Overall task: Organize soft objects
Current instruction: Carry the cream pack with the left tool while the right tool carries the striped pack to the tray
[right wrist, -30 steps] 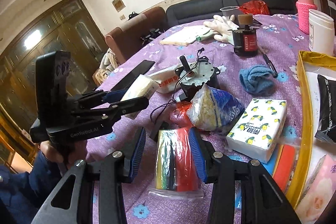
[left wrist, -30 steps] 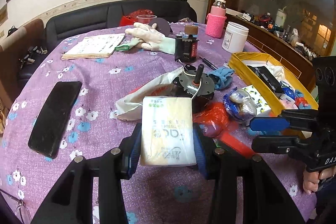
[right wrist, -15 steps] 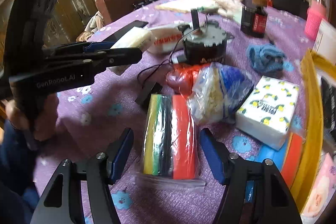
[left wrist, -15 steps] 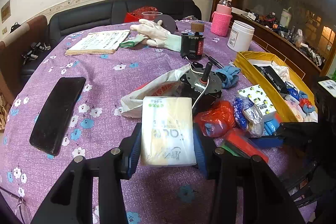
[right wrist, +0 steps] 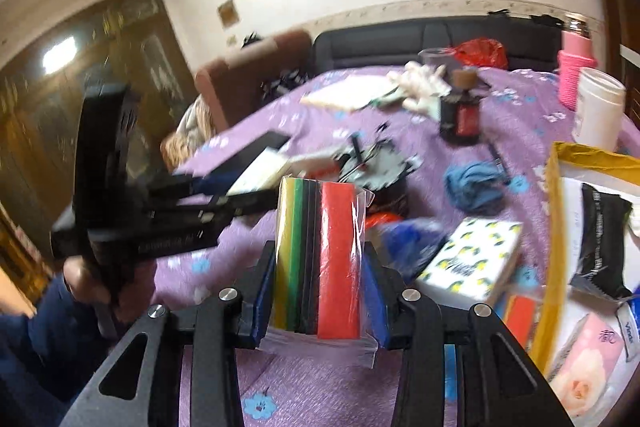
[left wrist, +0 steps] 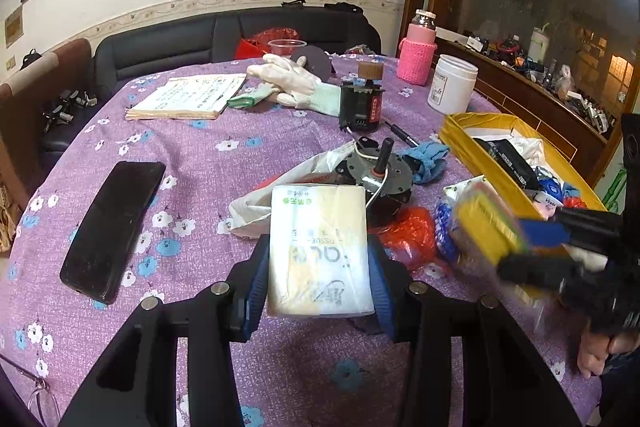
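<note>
Purple flowered cloth covers the tabletop (left wrist: 192,163), which is crowded with soft and hard things mixed together. The left tool (left wrist: 318,267) grips a white tissue pack (left wrist: 318,247) between its blue pads, held just above the cloth in front of a small motor (left wrist: 380,175). The right tool (right wrist: 318,285) has a wrapped stack of coloured sponges (right wrist: 318,259) between its pads, lifted off the cloth, and its jaws are closing on it. The yellow tray (left wrist: 472,143) at the right already holds several soft packs, so it looks like the place both items should go.

Risks, as I judge them: the sponge wrapper is slick, loose film, so the stack could slide out if the squeeze lands on film rather than foam. The two tools sit near each other, and swinging both toward the tray at once could knock them together. The tissue pack is soft and may sag or twist out of a light grip. A low carry could snag the motor's wire or drag the red plastic bag (left wrist: 408,231).

The right wrist view is smeared by motion, so small items there are hard to read. Printed text on the packs is illegible, and the tray's far side is cut off.
</note>
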Tool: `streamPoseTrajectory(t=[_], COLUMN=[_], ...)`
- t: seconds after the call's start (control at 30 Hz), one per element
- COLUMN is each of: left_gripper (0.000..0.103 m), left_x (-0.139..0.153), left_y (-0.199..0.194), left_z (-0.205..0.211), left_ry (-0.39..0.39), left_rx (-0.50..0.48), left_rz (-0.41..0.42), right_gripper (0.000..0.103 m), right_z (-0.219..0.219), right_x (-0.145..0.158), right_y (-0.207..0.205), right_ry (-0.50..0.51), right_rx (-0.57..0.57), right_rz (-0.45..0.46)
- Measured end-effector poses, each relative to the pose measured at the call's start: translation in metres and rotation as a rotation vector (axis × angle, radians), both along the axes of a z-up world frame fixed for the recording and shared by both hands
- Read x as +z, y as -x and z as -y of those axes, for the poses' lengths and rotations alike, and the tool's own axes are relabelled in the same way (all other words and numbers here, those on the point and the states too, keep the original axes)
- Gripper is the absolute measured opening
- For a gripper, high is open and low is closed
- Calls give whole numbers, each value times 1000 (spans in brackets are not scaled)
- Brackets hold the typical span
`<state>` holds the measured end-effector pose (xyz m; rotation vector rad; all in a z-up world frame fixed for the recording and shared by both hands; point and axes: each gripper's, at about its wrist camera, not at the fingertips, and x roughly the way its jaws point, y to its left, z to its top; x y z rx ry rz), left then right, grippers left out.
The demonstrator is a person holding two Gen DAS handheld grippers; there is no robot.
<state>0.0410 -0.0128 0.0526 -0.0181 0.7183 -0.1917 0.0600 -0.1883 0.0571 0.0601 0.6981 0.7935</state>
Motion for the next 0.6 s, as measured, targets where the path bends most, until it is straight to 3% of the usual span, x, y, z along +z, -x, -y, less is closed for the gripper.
streamPoseTrajectory(t=[0.6], left_gripper=[44], left_x=[-2], left_y=[5], left_z=[37], left_ry=[-136], left_rx=[1], left_rz=[38], right_gripper=[43], right_z=[40], right_x=[7], right_y=[-15], right_ry=[-59], right_rx=[-172], right_rz=[3])
